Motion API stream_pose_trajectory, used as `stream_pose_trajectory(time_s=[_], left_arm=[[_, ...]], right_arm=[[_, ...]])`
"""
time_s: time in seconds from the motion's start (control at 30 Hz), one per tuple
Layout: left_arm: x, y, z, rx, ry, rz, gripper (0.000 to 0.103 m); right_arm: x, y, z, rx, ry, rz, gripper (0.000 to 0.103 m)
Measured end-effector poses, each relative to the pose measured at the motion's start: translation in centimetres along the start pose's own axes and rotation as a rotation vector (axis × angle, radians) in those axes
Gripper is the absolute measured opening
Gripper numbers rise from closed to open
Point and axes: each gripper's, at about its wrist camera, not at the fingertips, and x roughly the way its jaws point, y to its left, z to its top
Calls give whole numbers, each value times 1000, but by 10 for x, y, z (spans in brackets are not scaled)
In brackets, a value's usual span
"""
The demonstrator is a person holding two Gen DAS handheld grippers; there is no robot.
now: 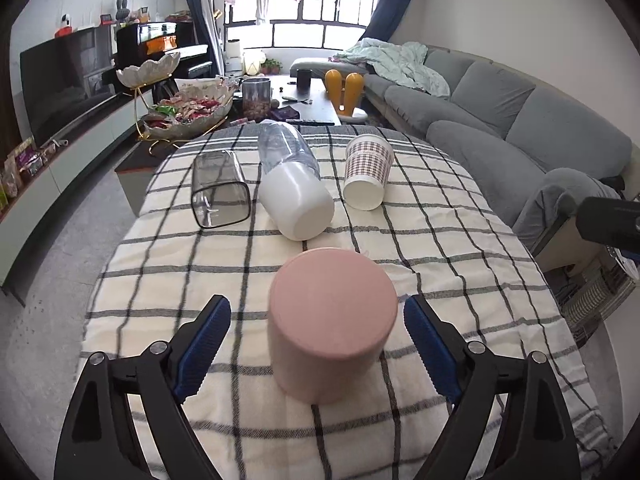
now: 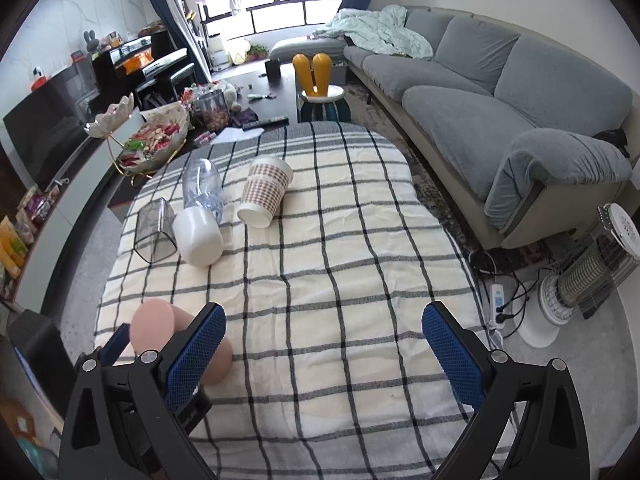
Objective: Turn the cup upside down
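The pink cup (image 1: 332, 324), matte and smooth, stands base-up on the checked cloth (image 1: 460, 240) at the near edge, so the flip itself looks done and this seems to be the let-go step. The left gripper (image 1: 316, 340) stands spread with a blue pad at 9 and 3 o'clock of the cup, neither touching; next it likely needs only a straight pull back without nudging it. The right gripper (image 2: 324, 352) is spread and empty over bare cloth; three other cups lie toward 12 o'clock.

Pink cup (image 1: 332, 324) upside down on checked cloth (image 1: 460, 240).
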Motion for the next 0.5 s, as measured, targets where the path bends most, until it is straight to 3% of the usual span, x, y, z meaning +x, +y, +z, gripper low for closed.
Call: stream_pose_trajectory(time_s=[0.13, 0.3, 0.5], left_arm=[[-24, 10, 7, -28, 31, -4, 90], [-47, 20, 17, -46, 67, 55, 91], [-76, 23, 25, -60, 71, 74, 91]], right_arm=[[-18, 5, 1, -24, -58, -11, 99], [-34, 11, 2, -56, -112, -15, 99], [-44, 10, 2, -40, -124, -8, 99]])
